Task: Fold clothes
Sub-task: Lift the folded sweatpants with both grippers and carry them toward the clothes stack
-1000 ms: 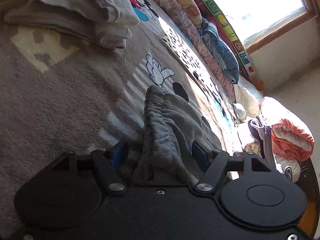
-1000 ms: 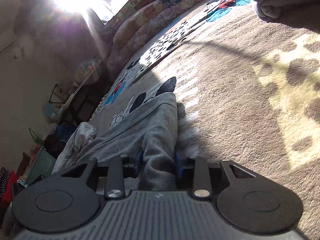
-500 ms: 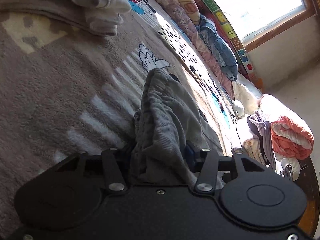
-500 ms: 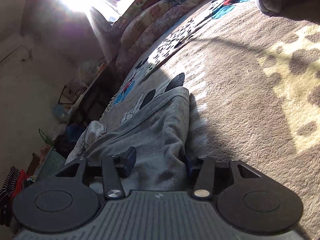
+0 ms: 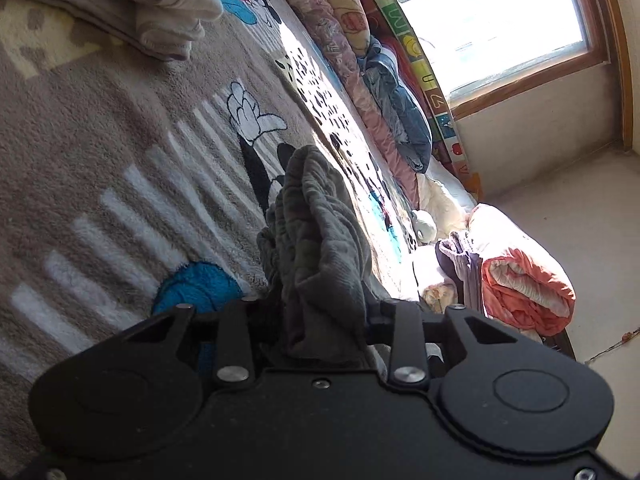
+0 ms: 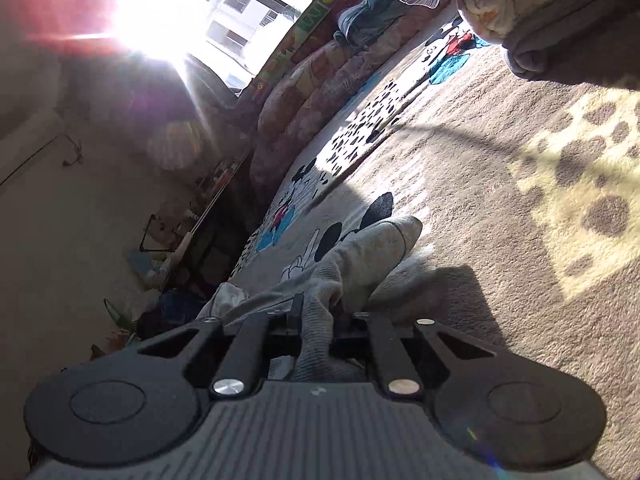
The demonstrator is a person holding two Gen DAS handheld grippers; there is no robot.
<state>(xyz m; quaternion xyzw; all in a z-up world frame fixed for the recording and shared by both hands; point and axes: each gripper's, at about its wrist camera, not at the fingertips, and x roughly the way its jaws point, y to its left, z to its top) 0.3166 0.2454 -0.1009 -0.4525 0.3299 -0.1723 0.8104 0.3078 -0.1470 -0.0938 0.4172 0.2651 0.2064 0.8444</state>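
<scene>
**Grey garment gripped at both ends, fold not yet made**

The grey garment (image 5: pixel 316 248) is bunched and held up off the blanket (image 5: pixel 100 152) at two places. The left gripper (image 5: pixel 324 320) has its jaws clenched on a thick wad with a gathered, elastic-looking edge, perhaps a waistband. The right gripper (image 6: pixel 320 320) has its jaws clamped on a thinner strip of the same grey garment (image 6: pixel 360 256), whose far end rests on the blanket (image 6: pixel 500 240) and casts a sharp shadow to its right.

Judging by this, the piece is only picked up: no flat layer or crease shows, so spreading, folding and stacking appear to remain. A stack of folded clothes (image 5: pixel 152 4) lies at the far left of the bed, which suggests some items are finished, and a heap of loose laundry (image 5: pixel 516 276) sits off the right edge, probably still waiting.

The garment looks like soft, ribbed knit, limp and prone to sagging into folds. The blanket is plush fleece, taupe with white stripes, paw prints and cartoon mice. Rolled quilts (image 5: pixel 344 40) line the far side below the bright window (image 5: pixel 496 20).
</scene>
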